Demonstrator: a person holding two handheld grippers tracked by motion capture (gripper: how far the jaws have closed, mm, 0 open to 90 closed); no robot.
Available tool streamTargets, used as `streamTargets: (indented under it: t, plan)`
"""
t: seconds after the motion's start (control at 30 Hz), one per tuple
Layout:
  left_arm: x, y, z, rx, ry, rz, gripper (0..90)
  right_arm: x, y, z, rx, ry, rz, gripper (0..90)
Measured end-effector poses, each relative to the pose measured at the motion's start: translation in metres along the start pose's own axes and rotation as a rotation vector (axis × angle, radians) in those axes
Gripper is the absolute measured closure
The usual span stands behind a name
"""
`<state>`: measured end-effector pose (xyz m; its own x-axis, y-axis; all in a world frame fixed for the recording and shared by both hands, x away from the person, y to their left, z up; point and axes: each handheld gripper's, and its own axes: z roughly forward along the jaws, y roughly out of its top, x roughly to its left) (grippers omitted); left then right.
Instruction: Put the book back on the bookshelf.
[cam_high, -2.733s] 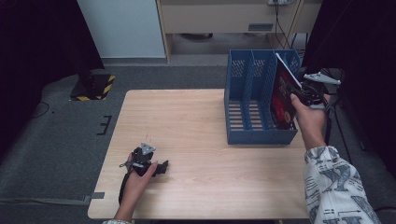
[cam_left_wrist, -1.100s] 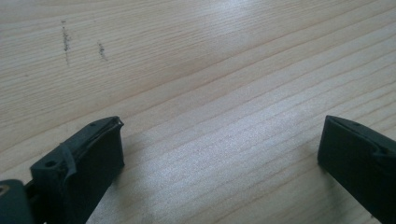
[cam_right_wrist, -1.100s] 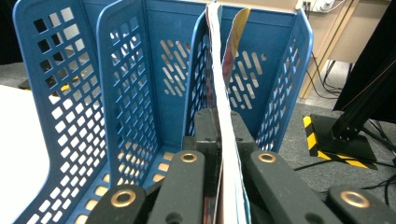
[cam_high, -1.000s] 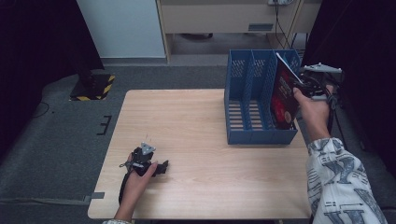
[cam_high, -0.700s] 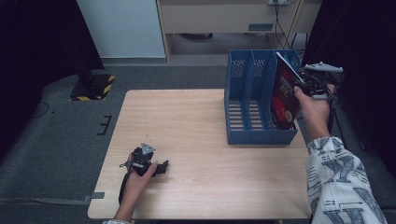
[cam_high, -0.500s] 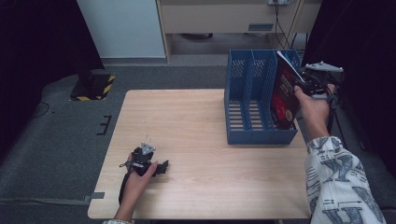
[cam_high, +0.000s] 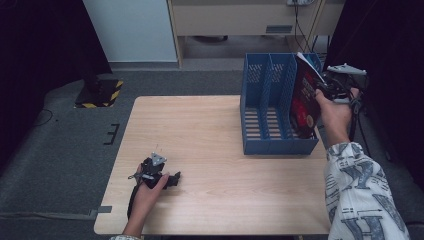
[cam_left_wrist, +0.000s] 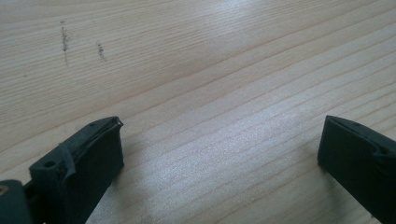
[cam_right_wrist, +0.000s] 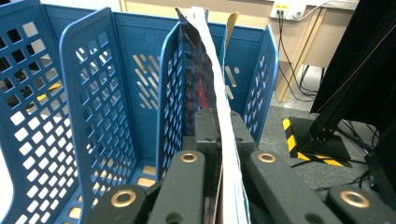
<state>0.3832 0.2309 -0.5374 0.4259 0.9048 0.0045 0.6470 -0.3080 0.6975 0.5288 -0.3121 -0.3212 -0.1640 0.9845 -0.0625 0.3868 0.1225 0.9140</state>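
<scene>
Right gripper (cam_high: 326, 89) sits at upper right of the high view, jaws closed tight on a book (cam_high: 303, 100) w/ a dark red-and-black cover. Book stands tilted, top corner leaning toward upper left, lower part down inside the rightmost slot of the blue file rack (cam_high: 265, 110), which stands on the right part of the wooden table (cam_high: 220, 150). Right hand (cam_high: 334, 114) comes up from lower right, patterned sleeve (cam_high: 360, 195) behind it. In the right gripper view the book (cam_right_wrist: 212, 93) runs edge-on up the middle of the frame, white page block pinched between the two black jaws at bottom centre, dark cover on its left side pressed vs. the rack's perforated divider (cam_right_wrist: 170, 98); other two slots at left of that frame hold nothing visible. Left gripper (cam_high: 167, 180) lies low on the table at lower left of the high view, left hand (cam_high: 150, 187) wrapped round it, well apart from the rack. In the left gripper view the jaws stand wide apart at the bottom corners, nothing but bare wood grain (cam_left_wrist: 210, 93) between them, so it grips nothing. Floor beyond the table is grey, w/ a yellow-black striped base (cam_high: 102, 92) at upper left.
</scene>
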Motion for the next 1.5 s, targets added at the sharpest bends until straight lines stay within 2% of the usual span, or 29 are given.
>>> streamTargets:
  t: [0.3, 0.53, 0.6, 0.8, 1.0, 1.3, 1.4, 1.5]
  plan:
    - [0.0, 0.0, 0.0, 0.0, 0.0, 0.0, 0.0, -0.001, 0.001, 0.004, 0.001, -0.028, -0.013, 87.1]
    - [0.0, 0.0, 0.0, 0.0, 0.0, 0.0, 0.0, 0.003, -0.003, 0.01, 0.011, -0.077, -0.043, 87.1]
    - [0.0, 0.0, 0.0, 0.0, 0.0, 0.0, 0.0, 0.003, -0.003, 0.011, 0.007, -0.083, -0.038, 87.1]
    - [0.0, 0.001, 0.001, 0.0, 0.0, -0.001, 0.0, 0.008, -0.003, 0.014, 0.007, -0.077, -0.042, 87.0]
    - [0.0, 0.001, 0.001, 0.0, 0.0, 0.0, 0.0, 0.018, -0.003, 0.014, 0.007, -0.065, -0.052, 86.5]
    - [0.0, 0.001, 0.001, 0.0, 0.0, 0.0, 0.0, 0.03, -0.005, 0.014, -0.005, -0.02, -0.063, 82.1]
    - [0.0, 0.001, 0.001, 0.0, 0.001, 0.001, 0.0, 0.031, -0.006, 0.014, -0.011, 0.005, -0.052, 75.3]
    - [0.0, 0.001, 0.001, 0.0, 0.0, 0.0, 0.0, 0.031, -0.007, 0.011, -0.025, 0.012, -0.049, 64.9]
